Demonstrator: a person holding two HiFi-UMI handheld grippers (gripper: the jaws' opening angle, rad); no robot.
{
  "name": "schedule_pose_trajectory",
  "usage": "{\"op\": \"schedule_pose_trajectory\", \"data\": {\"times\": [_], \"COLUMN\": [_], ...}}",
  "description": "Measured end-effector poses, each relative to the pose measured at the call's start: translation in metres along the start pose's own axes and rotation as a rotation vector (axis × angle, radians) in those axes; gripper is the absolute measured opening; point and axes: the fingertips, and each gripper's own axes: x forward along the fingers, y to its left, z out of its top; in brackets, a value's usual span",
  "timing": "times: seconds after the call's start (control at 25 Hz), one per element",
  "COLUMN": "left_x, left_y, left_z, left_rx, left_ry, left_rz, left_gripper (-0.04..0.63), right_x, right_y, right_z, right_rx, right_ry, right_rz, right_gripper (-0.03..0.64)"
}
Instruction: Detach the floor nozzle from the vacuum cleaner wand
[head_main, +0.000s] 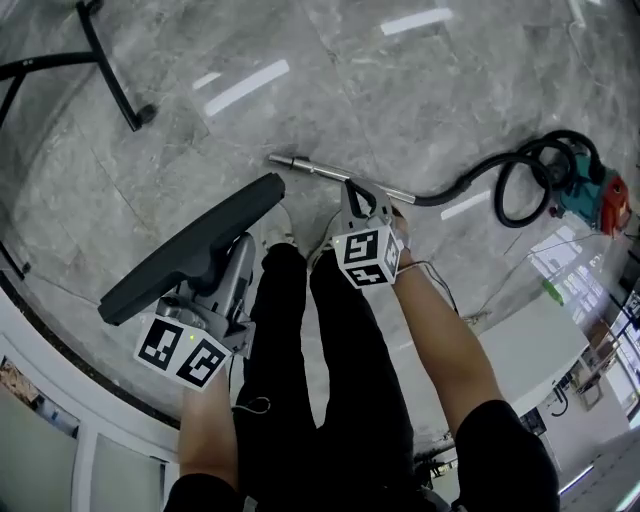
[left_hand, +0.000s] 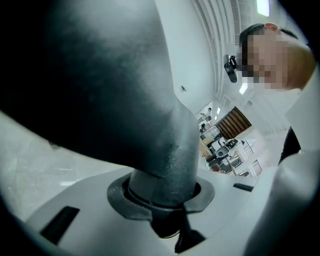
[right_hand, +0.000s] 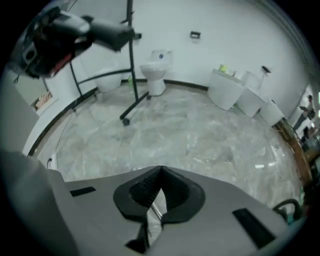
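Observation:
The dark grey floor nozzle (head_main: 190, 250) is off the floor and apart from the wand, tilted up to the right. My left gripper (head_main: 225, 268) is shut on its neck. In the left gripper view the neck (left_hand: 165, 165) fills the space between the jaws, and the nozzle body (left_hand: 110, 75) looms above. The metal wand (head_main: 330, 172) lies on the floor, joined to a black hose (head_main: 500, 170) and a teal and red vacuum cleaner (head_main: 598, 195). My right gripper (head_main: 356, 192) hangs over the wand's middle. Its jaws meet at the tips (right_hand: 160, 172) with nothing between them.
A black wheeled stand (head_main: 112, 72) is at the far left, also in the right gripper view (right_hand: 131, 65). A toilet (right_hand: 156, 70) and white bins (right_hand: 227, 87) line the wall. The person's black-trousered legs (head_main: 330, 380) stand between the grippers. A curved white ledge (head_main: 60, 400) runs lower left.

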Motion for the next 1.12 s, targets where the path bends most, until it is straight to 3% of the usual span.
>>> {"op": "schedule_pose_trajectory", "data": {"times": [0.12,0.28,0.56,0.72,1.12], "left_x": [-0.004,-0.04,-0.093,-0.141,-0.204], "left_y": [-0.053,-0.144,-0.312,-0.385,-0.478], "left_z": [0.044,0.088,0.19,0.207,0.24], "left_rx": [0.049,0.052,0.364,0.481,0.564], "left_ry": [-0.066,-0.097,-0.162,-0.167,-0.222], "left_rz": [-0.006,-0.013,-0.04,-0.028,-0.096], "left_gripper": [0.114,0.114,0.114,0.114,0.114], "right_x": [-0.097,-0.249,-0.461,-0.57,-0.707], "right_y": [-0.038,-0.059,-0.112,-0.119,-0.124], "right_z": [0.065,0.131,0.248,0.279,0.299], "right_rx": [0.155,0.297,0.397,0.428,0.438], "right_ry": [-0.153,-0.303,-0.582,-0.684,-0.861], "right_rz": [-0.075,-0.122,-0.211,-0.259,-0.339], "right_gripper": [0.014,0.014,0.014,0.014,0.014]}}
